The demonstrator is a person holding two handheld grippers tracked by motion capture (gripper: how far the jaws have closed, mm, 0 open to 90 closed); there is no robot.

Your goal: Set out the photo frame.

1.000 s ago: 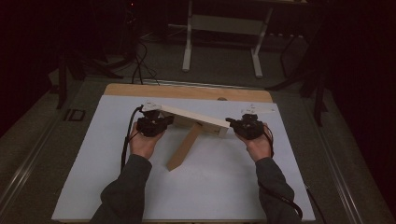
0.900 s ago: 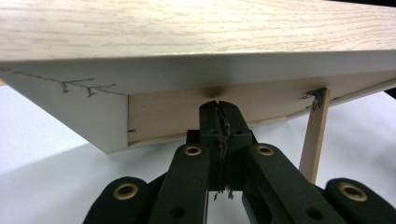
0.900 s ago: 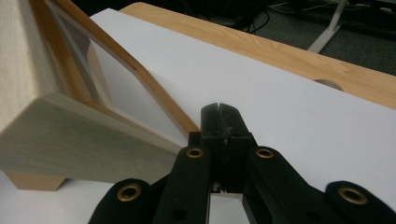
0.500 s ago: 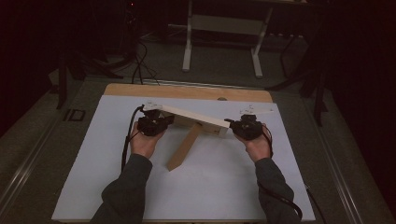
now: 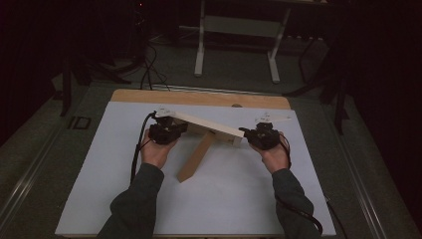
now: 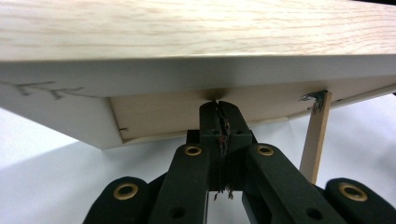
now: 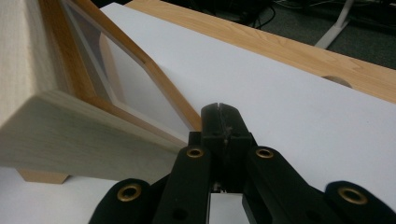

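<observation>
Two grippers are in my hands, one at each end of a pale wooden board [image 5: 209,125] that hangs tilted above the white sheet [image 5: 124,199] on the table. My left gripper [image 5: 166,130] sits under the far left end of the board; in the left gripper view its jaws are pressed together with nothing between them, their tips right up against the board's underside [image 6: 196,105], though I cannot tell whether they truly touch it. My right gripper [image 5: 259,135] is at the board's near right end. In the right gripper view its jaws are also together and empty, just beside the board's lower edge [image 7: 84,144], where a recessed panel with a darker wooden frame [image 7: 116,70] shows on the underside.

A wooden leg [image 5: 196,158] runs from the middle of the board towards me and to the left, its near end lying on the white sheet. In the left gripper view the same leg [image 6: 315,140] stands as a thin slat to the right of my jaws. Beyond the sheet, the table's bare wooden edge [image 5: 199,97] runs along the far side.
</observation>
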